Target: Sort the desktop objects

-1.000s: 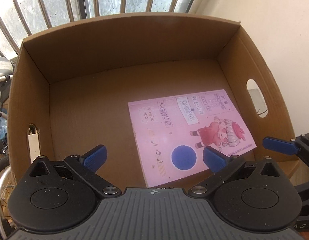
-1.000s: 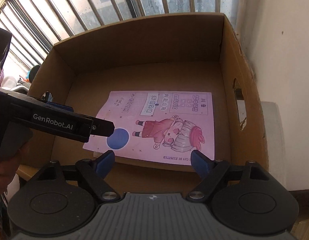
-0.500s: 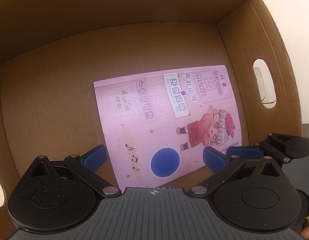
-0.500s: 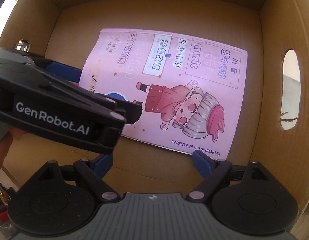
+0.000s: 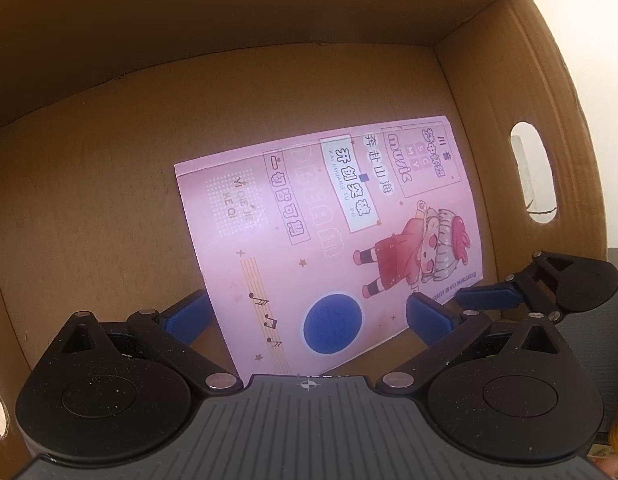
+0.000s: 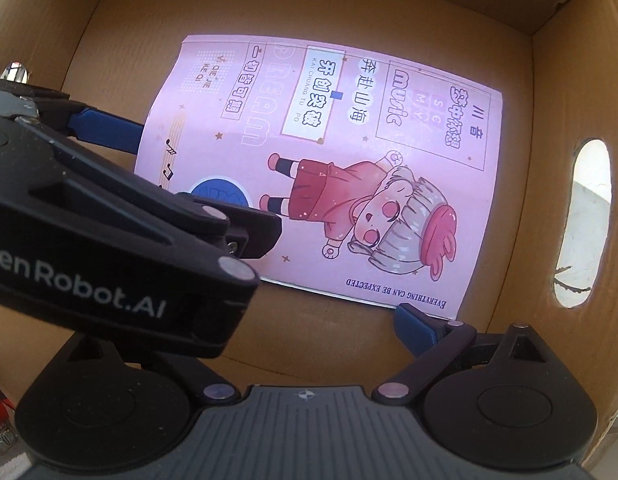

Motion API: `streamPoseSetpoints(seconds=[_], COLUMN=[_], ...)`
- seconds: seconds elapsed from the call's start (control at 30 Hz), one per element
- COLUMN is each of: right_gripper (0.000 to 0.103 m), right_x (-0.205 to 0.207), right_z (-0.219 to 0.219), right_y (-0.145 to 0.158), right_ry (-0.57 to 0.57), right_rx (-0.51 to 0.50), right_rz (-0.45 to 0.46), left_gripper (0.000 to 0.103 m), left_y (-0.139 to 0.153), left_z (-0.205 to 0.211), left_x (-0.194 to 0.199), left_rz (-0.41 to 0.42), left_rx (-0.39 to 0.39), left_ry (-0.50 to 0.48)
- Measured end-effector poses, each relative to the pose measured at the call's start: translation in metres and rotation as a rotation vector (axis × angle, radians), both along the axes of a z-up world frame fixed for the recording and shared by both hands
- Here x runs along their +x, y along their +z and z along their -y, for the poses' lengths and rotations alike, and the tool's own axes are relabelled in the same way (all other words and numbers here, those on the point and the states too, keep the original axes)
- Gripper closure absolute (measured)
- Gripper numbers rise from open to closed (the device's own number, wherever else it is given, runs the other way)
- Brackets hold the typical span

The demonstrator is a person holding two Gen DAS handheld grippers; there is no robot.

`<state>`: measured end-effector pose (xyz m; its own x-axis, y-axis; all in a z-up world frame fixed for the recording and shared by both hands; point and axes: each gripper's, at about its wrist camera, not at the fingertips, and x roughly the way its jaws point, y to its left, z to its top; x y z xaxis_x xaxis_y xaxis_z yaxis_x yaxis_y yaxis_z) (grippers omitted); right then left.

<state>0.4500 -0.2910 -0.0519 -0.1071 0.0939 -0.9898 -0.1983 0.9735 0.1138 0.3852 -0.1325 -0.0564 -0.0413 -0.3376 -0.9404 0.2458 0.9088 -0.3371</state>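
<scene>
A pink booklet [image 5: 329, 240] lies flat on the floor of a brown cardboard box [image 5: 89, 200], toward the box wall with an oval handle cutout [image 5: 533, 172], which sits at 3 o'clock in both views. The cover shows a cartoon child in a red dress and red hat, a blue disc, gold music notes and stars. Readable print on it: "music", "DREAM", "KAI CHUANG TU PO", "YI QIE JIE KE QI", "SCMY", several lines of Chinese characters, and along one edge "EVERYTHING CAN BE EXPECTED".

The left hand-held gripper [image 5: 305, 316] hangs over the booklet's near corner at 6 o'clock, its blue-padded jaws spread wide with nothing pinched between them. In the right wrist view its black body crosses from 9 o'clock and carries the white lettering "GenRobot.AI".

The right hand-held gripper [image 6: 309, 320] points down at the edge with the English line; its jaws are opening, and nothing is between them. Only its right blue pad [image 6: 413, 326] shows, just beside the booklet's corner; the left one is hidden behind the other tool.
</scene>
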Motion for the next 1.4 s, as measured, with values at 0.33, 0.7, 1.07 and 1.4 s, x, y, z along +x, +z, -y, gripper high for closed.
streamPoseSetpoints(seconds=[0.33, 0.7, 1.07, 1.4], right_gripper=[0.003, 0.002, 0.000, 0.000], right_x=[-0.006, -0.012, -0.026, -0.047], right_z=[0.004, 0.009, 0.015, 0.009], right_y=[-0.005, -0.015, -0.028, -0.044], right_ry=[-0.027, -0.076, -0.150, -0.152], right_rx=[0.011, 0.034, 0.084, 0.094], right_rz=[0.061, 0.171, 0.210, 0.212], left_gripper=[0.000, 0.000, 0.000, 0.000], left_y=[0.002, 0.004, 0.005, 0.005], left_z=[0.007, 0.020, 0.037, 0.046], left_x=[0.011, 0.024, 0.024, 0.016], left_rz=[0.030, 0.098, 0.146, 0.168], left_rx=[-0.002, 0.011, 0.015, 0.024], left_ry=[0.024, 0.019, 0.001, -0.016])
